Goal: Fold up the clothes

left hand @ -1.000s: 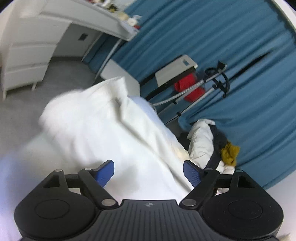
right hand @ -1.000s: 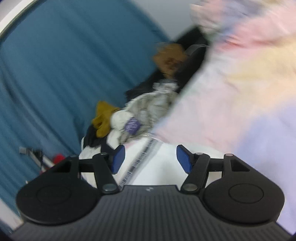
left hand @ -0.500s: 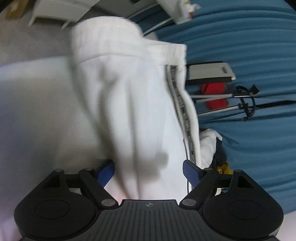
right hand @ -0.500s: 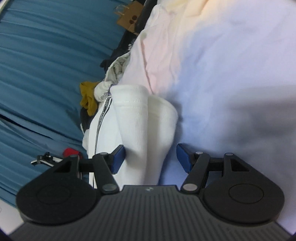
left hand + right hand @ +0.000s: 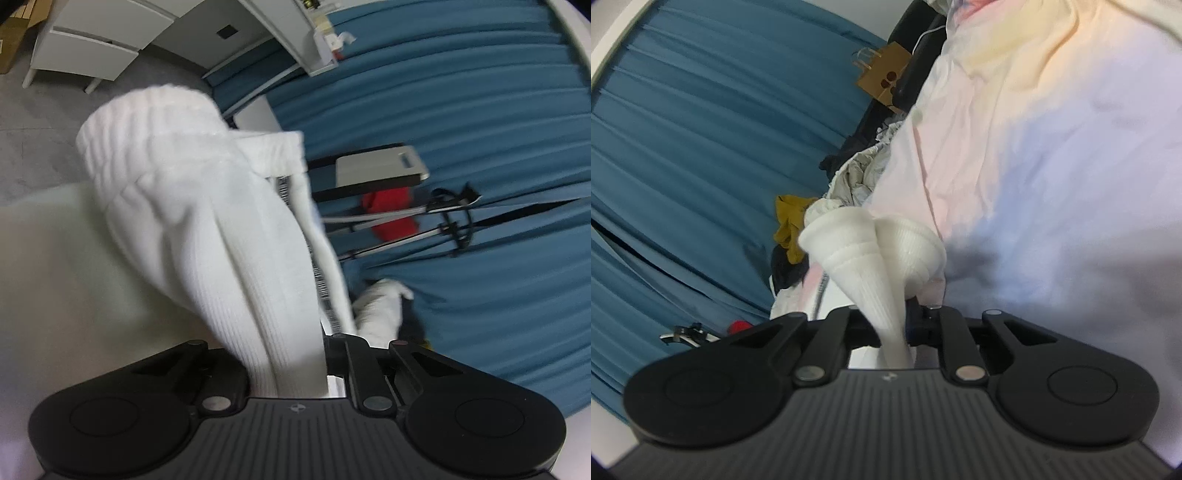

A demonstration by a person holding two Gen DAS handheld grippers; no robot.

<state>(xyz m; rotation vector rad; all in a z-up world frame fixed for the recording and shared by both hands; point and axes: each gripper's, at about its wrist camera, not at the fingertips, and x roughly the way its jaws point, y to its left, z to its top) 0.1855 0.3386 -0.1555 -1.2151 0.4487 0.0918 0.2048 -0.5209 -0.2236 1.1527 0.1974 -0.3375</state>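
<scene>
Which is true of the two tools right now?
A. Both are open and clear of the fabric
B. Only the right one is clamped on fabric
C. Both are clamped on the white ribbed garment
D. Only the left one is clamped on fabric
C. The left tool and the right tool each have their fingers closed in on a bunch of the white ribbed garment, which runs straight down between them in both wrist views.

each camera sits right behind its own fingers, looking forward, very close to bunched white garment (image 5: 207,236). both views share that garment (image 5: 875,258) and the blue curtain (image 5: 461,110) behind.
</scene>
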